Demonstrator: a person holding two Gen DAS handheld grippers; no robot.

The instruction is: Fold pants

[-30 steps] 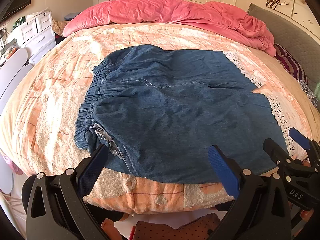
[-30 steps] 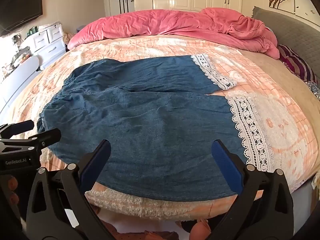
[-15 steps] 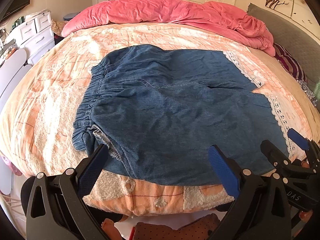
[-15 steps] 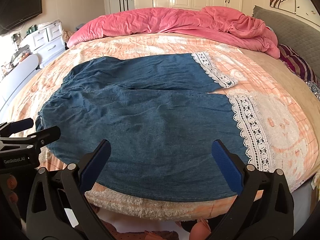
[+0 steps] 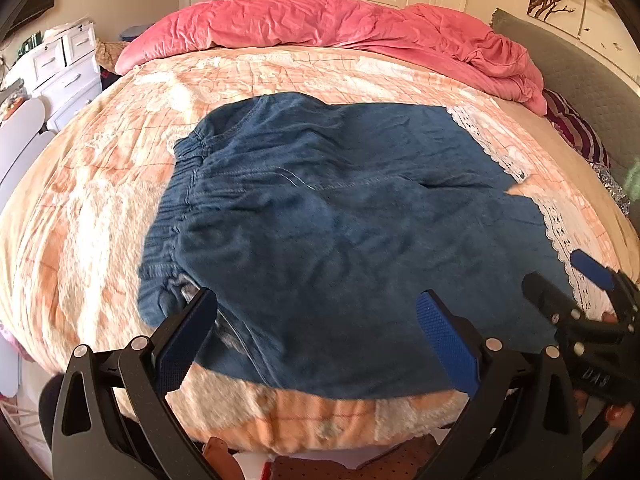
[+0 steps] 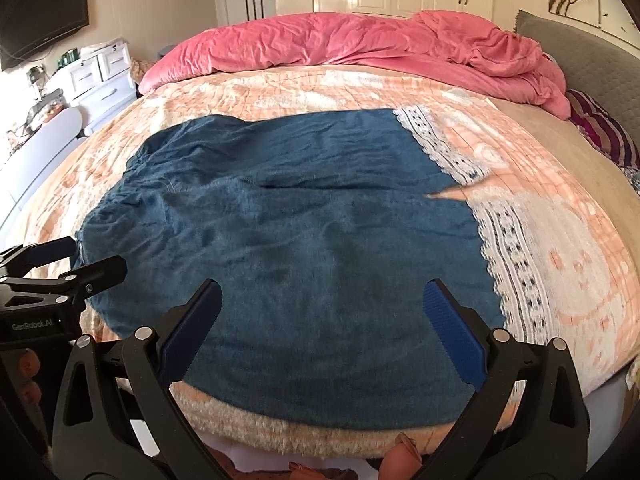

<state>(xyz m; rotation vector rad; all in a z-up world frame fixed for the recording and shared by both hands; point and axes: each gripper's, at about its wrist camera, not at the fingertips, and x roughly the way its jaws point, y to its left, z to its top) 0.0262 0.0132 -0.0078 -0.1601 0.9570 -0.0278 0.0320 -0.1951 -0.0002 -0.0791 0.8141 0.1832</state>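
Blue denim pants (image 5: 340, 220) (image 6: 300, 232) with white lace hems (image 6: 508, 256) lie spread flat across the bed, elastic waistband (image 5: 172, 216) to the left, legs to the right. My left gripper (image 5: 316, 320) hovers open over the near edge by the waistband corner, holding nothing. My right gripper (image 6: 320, 312) hovers open over the near leg's lower edge, also with nothing in it. Each gripper shows in the other's view: the right one (image 5: 576, 284) at the lace hem, the left one (image 6: 68, 260) at the waistband.
The bed carries a peach and white fleece blanket (image 5: 100, 208) (image 6: 560, 280). A pink duvet (image 5: 340, 24) is bunched at the far side. White drawers (image 5: 68, 64) stand left, a grey headboard (image 6: 592, 60) right, wardrobes behind.
Both grippers have moved forward and lower toward the pants' near edge, so the garment looks larger and closer. The pants lie as before. Both grippers remain open.
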